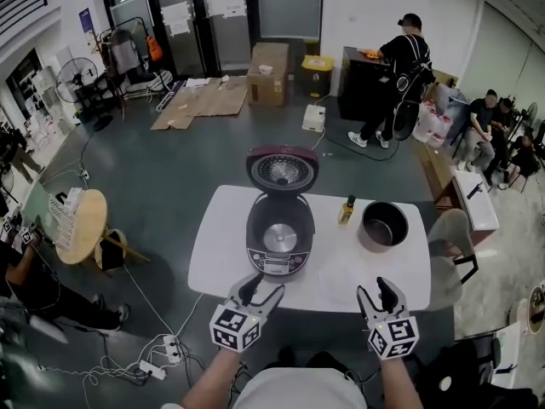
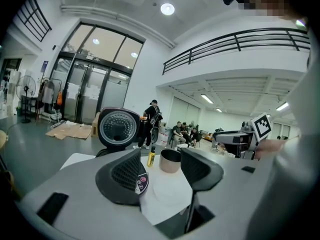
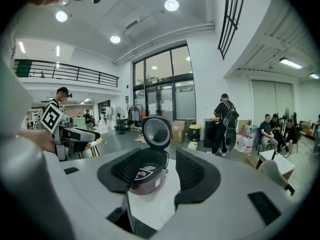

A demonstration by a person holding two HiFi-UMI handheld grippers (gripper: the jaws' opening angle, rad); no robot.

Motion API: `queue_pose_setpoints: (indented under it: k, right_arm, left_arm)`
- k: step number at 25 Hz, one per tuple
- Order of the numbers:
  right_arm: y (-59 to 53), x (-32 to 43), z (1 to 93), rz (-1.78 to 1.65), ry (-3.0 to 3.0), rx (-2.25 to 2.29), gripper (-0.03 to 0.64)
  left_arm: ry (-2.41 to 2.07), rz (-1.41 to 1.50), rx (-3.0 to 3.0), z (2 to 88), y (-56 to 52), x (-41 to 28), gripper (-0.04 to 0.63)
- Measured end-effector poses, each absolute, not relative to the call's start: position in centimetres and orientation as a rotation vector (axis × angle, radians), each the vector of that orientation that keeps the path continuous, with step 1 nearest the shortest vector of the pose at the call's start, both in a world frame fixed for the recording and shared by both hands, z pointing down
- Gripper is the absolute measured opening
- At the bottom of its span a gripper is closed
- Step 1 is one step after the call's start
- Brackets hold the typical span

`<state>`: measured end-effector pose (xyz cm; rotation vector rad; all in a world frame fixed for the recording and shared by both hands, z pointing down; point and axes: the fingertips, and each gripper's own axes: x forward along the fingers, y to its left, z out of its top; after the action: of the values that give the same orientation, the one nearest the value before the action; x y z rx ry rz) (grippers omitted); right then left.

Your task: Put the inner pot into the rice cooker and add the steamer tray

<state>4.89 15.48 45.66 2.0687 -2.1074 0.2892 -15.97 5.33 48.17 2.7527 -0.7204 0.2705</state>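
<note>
The left tool [image 1: 262, 290] is held at the near edge of the white table [image 1: 217, 254], just in front of the rice cooker [image 1: 254, 237]; its jaws are spread, and the left gripper view shows nothing gripped between them, only bare table surface. In that view the cooker's control panel [image 2: 142, 182] lies just behind the left-hand jaw; the raised lid [image 2: 118, 128] stands beyond it.

The rice cooker sits on the table slightly left of centre; its lid [image 1: 282, 169] is open and tilted back towards the far edge; the cavity is exposed and holds no pot.

A small bottle [image 1: 347, 210] stands upright to the right of the cooker, between the cooker and the inner pot [image 1: 385, 224]. The inner pot stands upright on the table at its right end, mouth up, well apart from the cooker and outside it. Through the gap of the left tool, the bottle [image 2: 151, 156] and the inner pot [image 2: 170, 160] appear side by side, well beyond the jaw tips.

The right tool [image 1: 376, 292] is held at the near edge of the table, nearer than the inner pot and not touching it; its jaws are spread and grip nothing. In the right gripper view the tool points to the left; the rice cooker [image 3: 147, 171] is framed between the jaws, with its lid [image 3: 157, 131] upright behind.
</note>
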Motion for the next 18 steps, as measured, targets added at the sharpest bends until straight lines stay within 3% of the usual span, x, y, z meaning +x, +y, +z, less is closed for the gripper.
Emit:
queue_pose_setpoints:
  k: [18]
  right_arm:
    - [7.7,12.4,48.5,0.372,-2.200,1.911,0.233]
  left_arm:
    - [-0.865,0.333,2.640,51.0,0.3,-9.5,0.268]
